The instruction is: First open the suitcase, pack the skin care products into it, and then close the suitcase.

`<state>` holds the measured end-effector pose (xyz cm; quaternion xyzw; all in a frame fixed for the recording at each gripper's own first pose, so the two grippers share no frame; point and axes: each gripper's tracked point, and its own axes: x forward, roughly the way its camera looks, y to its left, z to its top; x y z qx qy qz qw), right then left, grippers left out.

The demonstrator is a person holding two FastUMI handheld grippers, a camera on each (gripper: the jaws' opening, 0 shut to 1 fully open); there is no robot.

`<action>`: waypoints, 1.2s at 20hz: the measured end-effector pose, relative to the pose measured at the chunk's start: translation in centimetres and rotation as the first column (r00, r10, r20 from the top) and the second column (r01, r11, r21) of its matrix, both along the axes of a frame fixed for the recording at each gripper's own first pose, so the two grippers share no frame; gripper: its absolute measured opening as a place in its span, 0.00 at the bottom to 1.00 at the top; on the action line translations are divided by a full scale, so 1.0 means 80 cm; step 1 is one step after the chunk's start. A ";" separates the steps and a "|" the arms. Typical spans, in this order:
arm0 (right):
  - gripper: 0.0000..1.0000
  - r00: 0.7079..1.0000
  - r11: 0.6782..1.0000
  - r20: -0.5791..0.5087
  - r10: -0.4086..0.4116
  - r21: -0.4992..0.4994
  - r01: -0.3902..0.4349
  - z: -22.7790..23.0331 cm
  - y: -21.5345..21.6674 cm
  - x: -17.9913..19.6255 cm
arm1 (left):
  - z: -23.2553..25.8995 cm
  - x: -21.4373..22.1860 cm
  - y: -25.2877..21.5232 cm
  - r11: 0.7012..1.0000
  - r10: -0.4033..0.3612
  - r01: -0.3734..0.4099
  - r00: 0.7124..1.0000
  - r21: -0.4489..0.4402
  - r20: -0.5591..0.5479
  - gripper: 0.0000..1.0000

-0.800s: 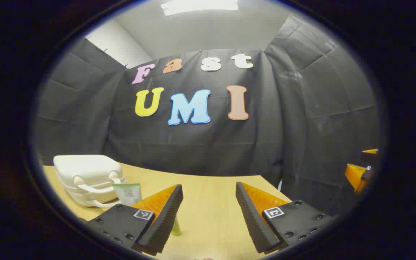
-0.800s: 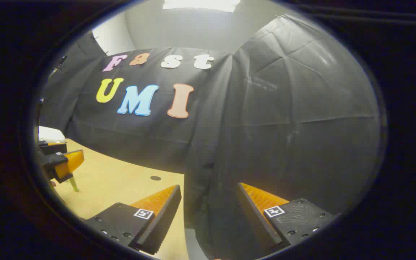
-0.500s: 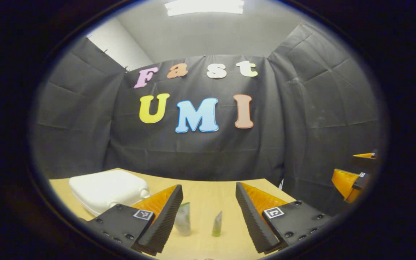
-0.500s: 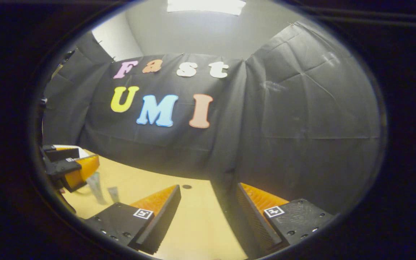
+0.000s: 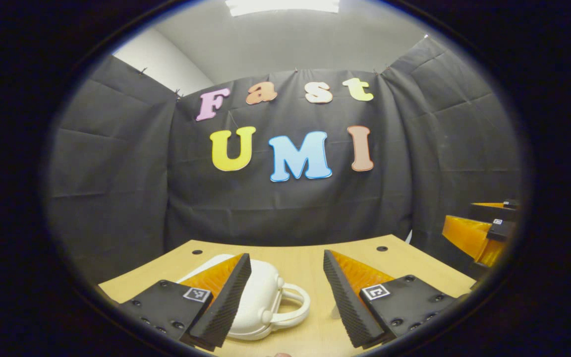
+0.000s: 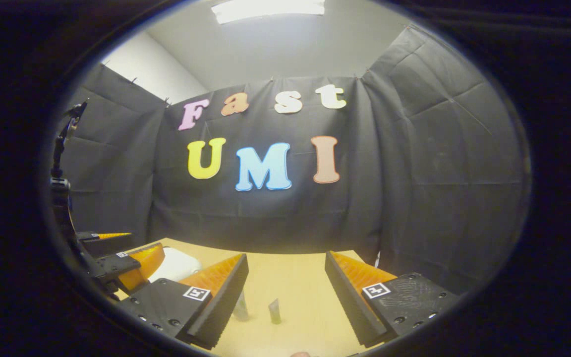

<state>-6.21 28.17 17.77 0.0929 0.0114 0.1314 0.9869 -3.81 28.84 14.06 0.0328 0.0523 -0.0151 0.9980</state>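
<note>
Both grippers hang above the counter with their jaws spread wide and nothing between them. In the left gripper view, the left gripper [image 5: 286,292] points toward the far wall, and the white suitcase [image 5: 260,302] lies on the wooden counter [image 5: 310,258] just beyond and partly behind its left finger. The suitcase is closed, lying flat, with its looped white handle [image 5: 295,305] turned toward the right, into the gap between the two fingers. No finger touches the suitcase as far as can be told. At the right edge of that same view the right gripper [image 5: 481,230] shows farther off, its fingers also apart, held over the right end of the counter.

In the right gripper view, the right gripper [image 6: 286,292] likewise faces the far wall. Between its fingers, standing on the counter [image 6: 295,277], are two skin care tubes: a pale tube [image 6: 240,307] close against the left finger and a smaller grey-green tube [image 6: 274,311] just to the right of it, both upright and apart from each other. Neither tube is touched by the fingers. Farther left in this view the suitcase [image 6: 176,265] appears as a rounded white shape on the counter, with the left gripper [image 6: 122,253] in front of it at the left edge, its fingers parted. Two small dark holes [image 5: 382,248] sit in the counter near its far edge in the left gripper view.
</note>
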 end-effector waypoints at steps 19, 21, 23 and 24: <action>0.95 0.998 0.998 -0.068 -0.008 -0.059 0.004 -0.026 0.001 0.058 | -0.200 0.156 -0.050 0.978 -0.204 0.110 0.653 -0.175 -0.729 0.95; 0.95 0.996 0.999 -0.085 -0.019 -0.041 0.015 -0.028 0.000 0.055 | -0.218 0.156 -0.052 0.976 -0.215 0.106 0.583 -0.189 -0.784 0.94; 0.95 0.994 0.999 -0.106 -0.022 -0.036 0.018 -0.036 0.001 0.055 | -0.234 0.159 -0.056 0.976 -0.215 0.100 0.508 -0.191 -0.834 0.94; 0.95 0.992 0.999 -0.120 -0.022 -0.041 0.018 -0.040 0.000 0.055 | -0.244 0.158 -0.059 0.975 -0.222 0.097 0.475 -0.200 -0.852 0.94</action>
